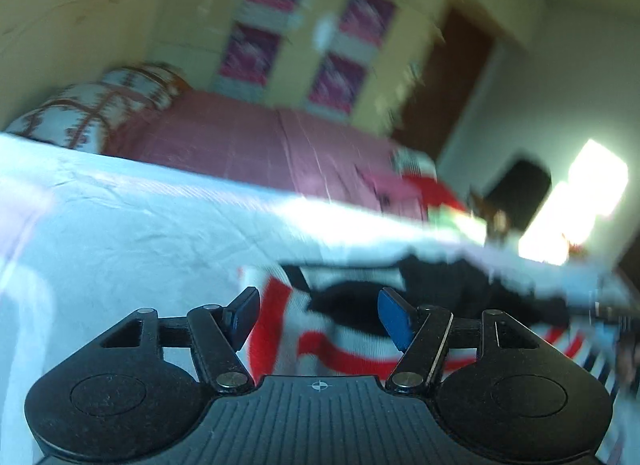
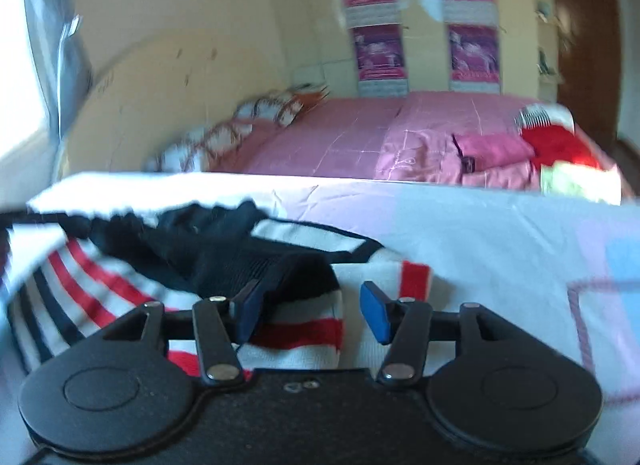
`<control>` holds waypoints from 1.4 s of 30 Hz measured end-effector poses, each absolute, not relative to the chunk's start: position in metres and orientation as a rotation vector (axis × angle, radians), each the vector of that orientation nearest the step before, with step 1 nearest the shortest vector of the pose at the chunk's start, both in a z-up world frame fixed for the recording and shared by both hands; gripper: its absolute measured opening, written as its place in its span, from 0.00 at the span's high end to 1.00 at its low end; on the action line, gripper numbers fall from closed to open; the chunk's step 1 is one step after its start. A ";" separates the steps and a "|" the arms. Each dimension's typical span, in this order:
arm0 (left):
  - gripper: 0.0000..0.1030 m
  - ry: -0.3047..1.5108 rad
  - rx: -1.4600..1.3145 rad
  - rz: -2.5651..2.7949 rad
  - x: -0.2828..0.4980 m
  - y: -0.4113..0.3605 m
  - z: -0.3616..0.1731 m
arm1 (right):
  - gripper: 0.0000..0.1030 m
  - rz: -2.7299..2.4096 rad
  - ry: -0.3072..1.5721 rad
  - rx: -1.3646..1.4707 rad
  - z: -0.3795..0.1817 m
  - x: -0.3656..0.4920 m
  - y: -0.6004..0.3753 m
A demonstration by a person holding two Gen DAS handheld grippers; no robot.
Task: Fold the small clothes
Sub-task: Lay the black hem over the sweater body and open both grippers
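A small white garment with red and dark stripes and a black part [image 1: 352,345] lies crumpled on a white sheet [image 1: 120,245]. My left gripper [image 1: 320,315] hovers low over its left end. The blue pads [image 1: 394,321] stand wide apart with cloth lying below the gap, and neither pad presses on it. In the right wrist view the same garment [image 2: 100,289] spreads to the left. My right gripper [image 2: 311,315] is open over a striped end of it. That striped end [image 2: 304,329] sits between the fingers, with a clear gap to the right pad [image 2: 374,319].
The white sheet [image 2: 480,249] ends at a pink bed [image 2: 360,133] behind it, with patterned pillows [image 2: 240,121] on the left. A pile of pink and red clothes [image 2: 532,153] lies on the bed's right. A wardrobe with posters [image 2: 424,17] and a brown door [image 2: 584,37] stand behind.
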State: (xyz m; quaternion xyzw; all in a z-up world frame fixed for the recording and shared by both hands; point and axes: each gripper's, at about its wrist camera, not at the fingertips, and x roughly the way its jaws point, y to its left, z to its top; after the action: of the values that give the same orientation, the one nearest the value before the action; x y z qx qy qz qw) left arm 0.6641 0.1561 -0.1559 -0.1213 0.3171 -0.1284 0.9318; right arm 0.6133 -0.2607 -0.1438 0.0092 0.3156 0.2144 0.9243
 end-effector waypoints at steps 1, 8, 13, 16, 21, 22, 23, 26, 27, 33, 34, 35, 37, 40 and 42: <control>0.37 0.663 -0.210 -0.245 0.670 0.150 -0.156 | 0.51 0.416 0.647 -0.006 -0.144 0.619 -0.253; 0.37 0.588 -0.352 -0.092 0.680 0.157 -0.155 | 0.54 0.238 0.627 0.164 -0.148 0.646 -0.269; 0.37 0.575 -0.285 -0.162 0.681 0.147 -0.157 | 0.52 0.311 0.627 0.219 -0.148 0.645 -0.281; 0.37 0.649 -0.188 -0.188 0.694 0.125 -0.164 | 0.53 0.380 0.635 0.211 -0.151 0.652 -0.273; 0.77 0.717 -0.014 -0.189 0.704 0.096 -0.169 | 0.93 0.390 0.676 0.056 -0.160 0.663 -0.244; 0.94 0.699 -0.018 -0.182 0.702 0.097 -0.165 | 0.94 0.379 0.666 0.031 -0.161 0.662 -0.239; 0.95 0.676 -0.048 -0.190 0.698 0.099 -0.163 | 0.95 0.369 0.640 0.015 -0.159 0.660 -0.236; 0.95 0.587 -0.064 -0.153 0.683 0.103 -0.156 | 0.95 0.334 0.553 0.024 -0.150 0.650 -0.237; 0.95 0.570 -0.068 -0.122 0.681 0.105 -0.156 | 0.95 0.310 0.541 0.022 -0.149 0.650 -0.239; 0.95 0.647 -0.059 -0.022 0.694 0.107 -0.166 | 0.96 0.222 0.621 -0.020 -0.175 0.661 -0.244; 0.95 0.655 -0.059 -0.020 0.695 0.107 -0.167 | 0.96 0.216 0.622 -0.012 -0.175 0.661 -0.245; 0.95 0.664 -0.065 -0.021 0.696 0.109 -0.168 | 0.97 0.214 0.621 -0.012 -0.176 0.661 -0.246; 0.94 0.670 -0.054 -0.016 0.698 0.106 -0.169 | 0.96 0.208 0.620 -0.030 -0.177 0.660 -0.243; 0.94 0.677 0.012 -0.020 0.699 0.096 -0.165 | 0.83 0.218 0.639 -0.048 -0.174 0.661 -0.239; 0.53 0.658 0.022 -0.012 0.692 0.097 -0.155 | 0.64 0.233 0.645 -0.017 -0.165 0.656 -0.246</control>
State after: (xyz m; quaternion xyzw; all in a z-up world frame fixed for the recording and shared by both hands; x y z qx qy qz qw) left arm 0.6924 0.0969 -0.1548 0.0107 0.3230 -0.0060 0.9463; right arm 0.6562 -0.2462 -0.1648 -0.0083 0.3160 0.1141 0.9418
